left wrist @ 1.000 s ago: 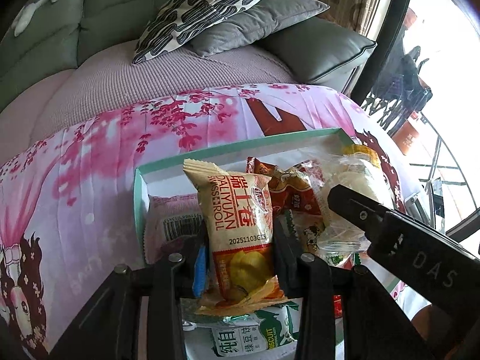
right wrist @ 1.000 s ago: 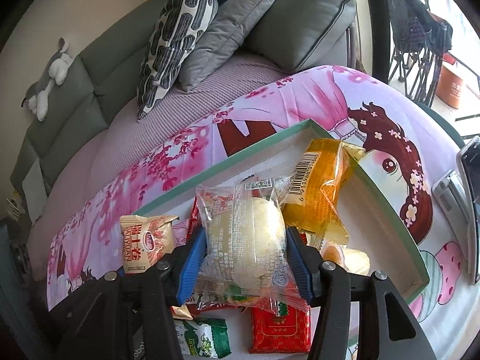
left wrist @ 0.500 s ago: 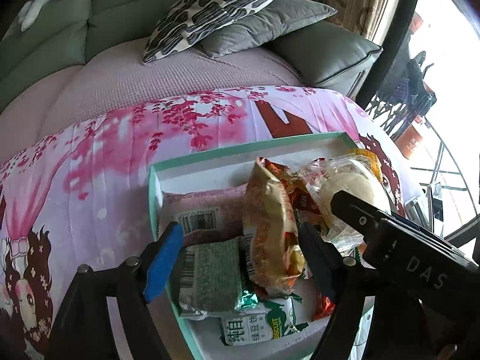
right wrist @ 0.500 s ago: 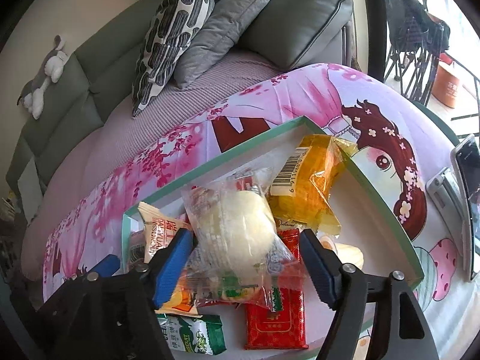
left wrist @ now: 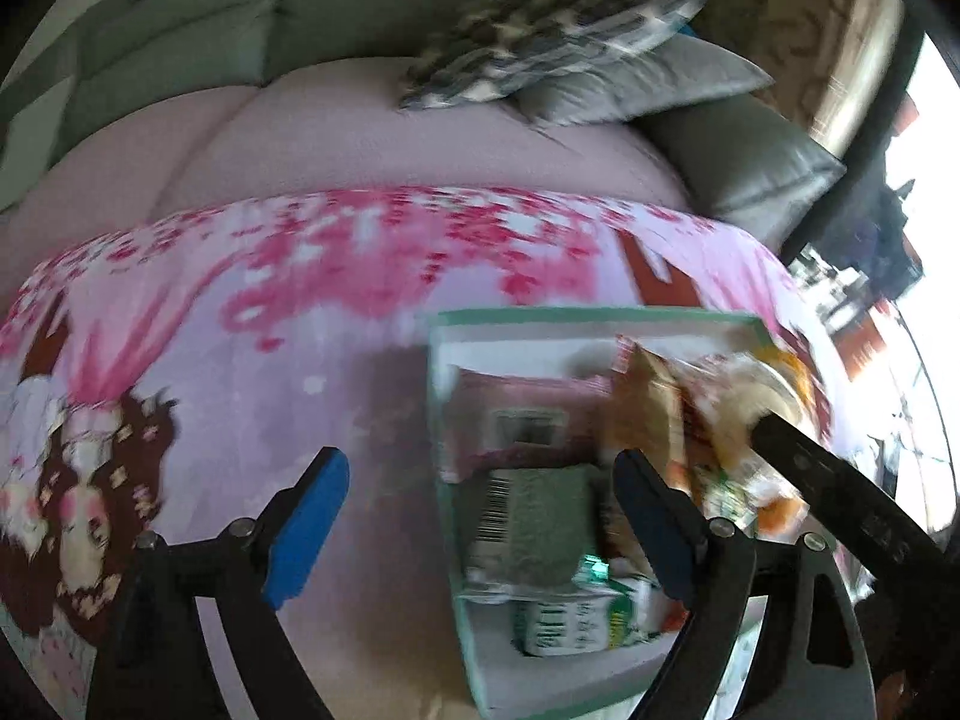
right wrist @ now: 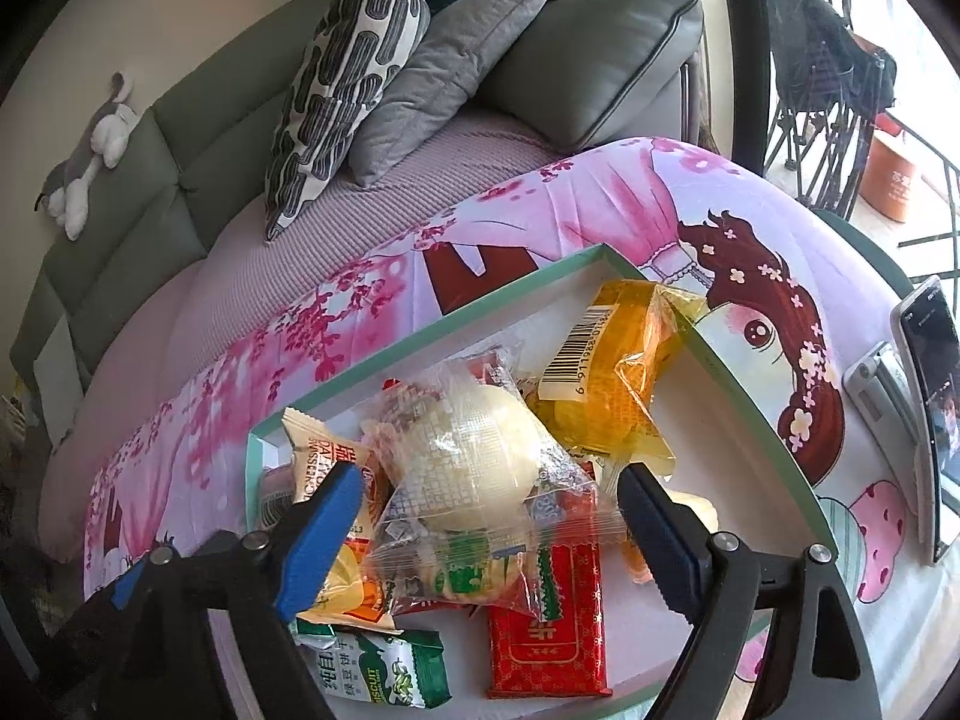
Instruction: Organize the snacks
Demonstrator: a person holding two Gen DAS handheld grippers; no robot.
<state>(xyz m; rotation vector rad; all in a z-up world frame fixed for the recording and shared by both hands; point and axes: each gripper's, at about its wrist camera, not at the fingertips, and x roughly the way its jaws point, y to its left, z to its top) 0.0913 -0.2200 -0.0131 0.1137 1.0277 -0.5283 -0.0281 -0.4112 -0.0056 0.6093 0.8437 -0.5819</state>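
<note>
Left claw (left wrist: 480,516): fingers wide apart and empty, low in the blurred left wrist frame, straddling the tray's left wall.
Right claw (right wrist: 489,525): fingers apart either side of the clear-wrapped bun (right wrist: 474,480), gripping nothing that I can see.
Snacks: all lie in the green-rimmed tray (right wrist: 420,336) on the floral tabletop (right wrist: 600,204); the bun sits on top of the heap at frame centre, the yellow pack (right wrist: 612,390) to its upper right, the red pack (right wrist: 546,618) and green biscuit pack (right wrist: 384,669) at the bottom.
Risk: the bun perches loosely on other packets and could slide off if a finger brushes it.
Risk: slippery wrappers may shift the heap towards the tray's rim.
</note>
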